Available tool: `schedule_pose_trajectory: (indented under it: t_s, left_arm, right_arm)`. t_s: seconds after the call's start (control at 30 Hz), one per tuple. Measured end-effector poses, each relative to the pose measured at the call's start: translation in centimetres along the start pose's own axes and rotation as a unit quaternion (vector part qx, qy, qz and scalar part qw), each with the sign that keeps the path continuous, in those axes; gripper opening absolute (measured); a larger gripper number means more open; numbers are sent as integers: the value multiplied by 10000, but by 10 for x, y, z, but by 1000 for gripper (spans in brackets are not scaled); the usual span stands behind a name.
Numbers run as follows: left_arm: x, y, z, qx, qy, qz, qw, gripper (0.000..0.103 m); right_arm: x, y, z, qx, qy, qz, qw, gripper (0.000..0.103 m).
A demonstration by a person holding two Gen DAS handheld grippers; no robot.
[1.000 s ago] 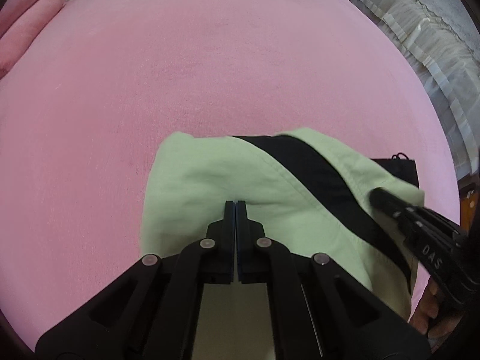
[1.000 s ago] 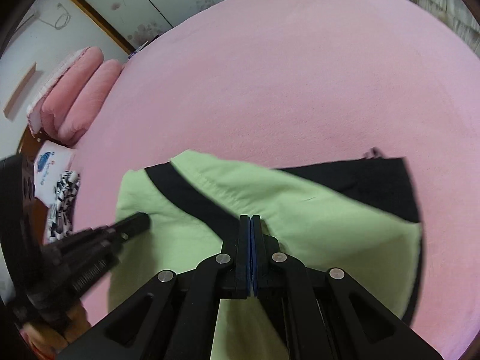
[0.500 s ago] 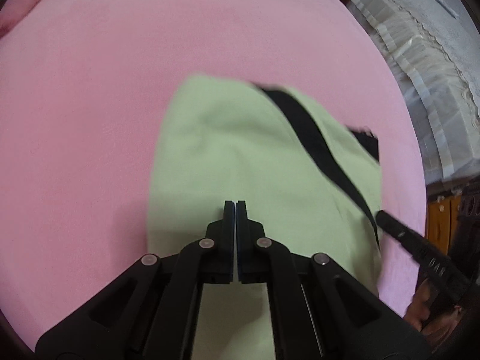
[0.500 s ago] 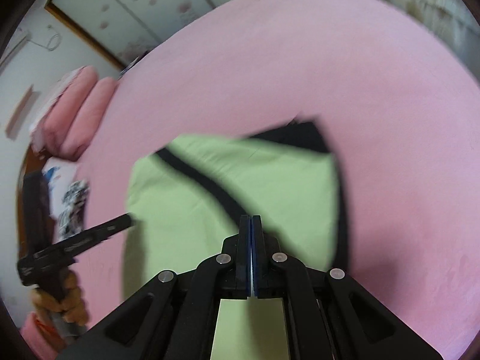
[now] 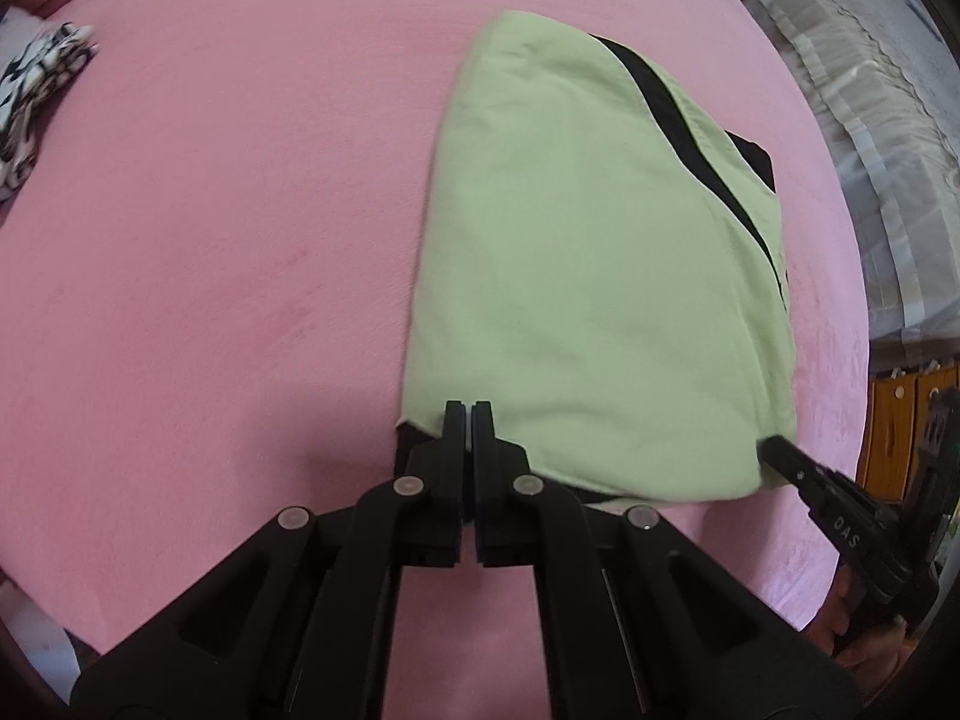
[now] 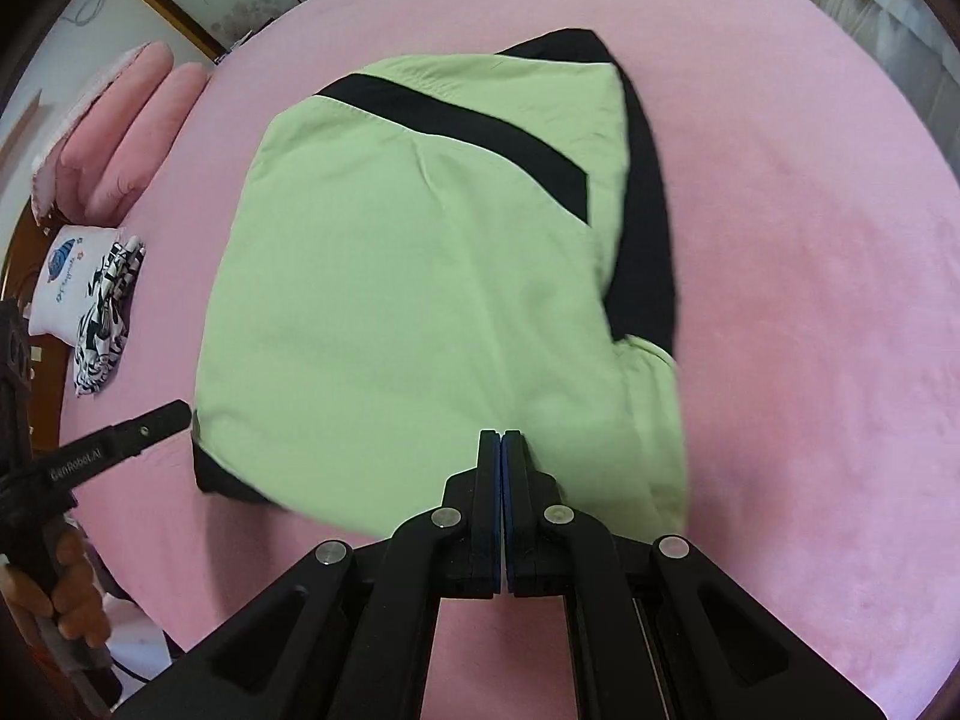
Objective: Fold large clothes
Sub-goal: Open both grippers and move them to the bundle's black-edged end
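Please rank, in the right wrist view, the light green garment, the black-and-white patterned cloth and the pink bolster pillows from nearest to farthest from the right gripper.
From the right gripper:
1. Light green garment, at the jaws.
2. Black-and-white patterned cloth, far left.
3. Pink bolster pillows, upper left, beyond the cloth.

We see our left gripper (image 5: 468, 414) as matte black, its two flat fingers (image 5: 454, 426) on angled linkage arms with round silver pins. Our right gripper (image 6: 501, 444) matches it, with a blue strip between its fingers (image 6: 489, 462). White lettering marks both fingers' sides: "DAS" and "GenRobot.AI". Bare skin of our left hand (image 6: 69, 576) wraps a black handle.
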State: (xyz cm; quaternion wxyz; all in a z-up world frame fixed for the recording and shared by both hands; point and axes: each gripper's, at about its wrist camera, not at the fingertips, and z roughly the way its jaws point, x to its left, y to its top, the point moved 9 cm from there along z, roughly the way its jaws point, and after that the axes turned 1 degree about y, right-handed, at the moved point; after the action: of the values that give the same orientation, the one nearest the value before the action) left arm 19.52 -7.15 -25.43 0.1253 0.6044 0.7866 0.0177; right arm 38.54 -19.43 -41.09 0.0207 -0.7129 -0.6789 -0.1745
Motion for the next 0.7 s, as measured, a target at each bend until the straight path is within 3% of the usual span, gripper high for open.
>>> schedule_pose_trajectory:
  t_s: [0.1, 0.13, 0.2, 0.23, 0.27, 0.3, 0.33, 0.37, 0.47, 0.6, 0.7]
  left_arm:
    - [10, -20, -22, 36, 17, 122, 9999, 1]
    - [4, -24, -29, 78, 34, 265, 9996, 2]
    - [-1, -26, -41, 90, 137, 412, 9990, 2]
    - [-6, -28, -48, 91, 143, 501, 9986, 3]
    - [-8, -24, -49, 109, 159, 527, 9984, 12]
    - [-18, -23, -50, 138, 173, 545, 9983, 22]
    - [-20, -24, -54, 184, 212, 521, 9982, 53]
    - [-14, -27, -64, 171, 248, 490, 9983, 77]
    - [-8, -30, -86, 7, 417, 487, 9979, 81]
    - [-5, -36, -100, 201, 662, 603, 9958, 81]
    - [-9, -42, -113, 253, 514, 573, 9967, 81]
  right_arm:
    - [1, -15, -14, 129, -250, 7, 9996, 3]
    - [0, -24, -19, 181, -428, 24, 9989, 11]
    - [2, -37, -29, 280, -462, 239, 9983, 47]
    - [3, -39, -35, 291, -438, 344, 9980, 76]
    - [5, -40, -40, 258, -395, 447, 9979, 87]
    - [5, -40, -47, 233, -345, 530, 9977, 88]
    - [9, -40, -53, 250, -330, 602, 9973, 88]
    - [5, -46, -61, 257, -348, 643, 9970, 88]
    - [10, -46, -71, 273, -416, 771, 9958, 94]
    - [19, -56, -89, 480, -505, 537, 9961, 94]
    - [24, -58, -103, 410, -553, 328, 9971, 94]
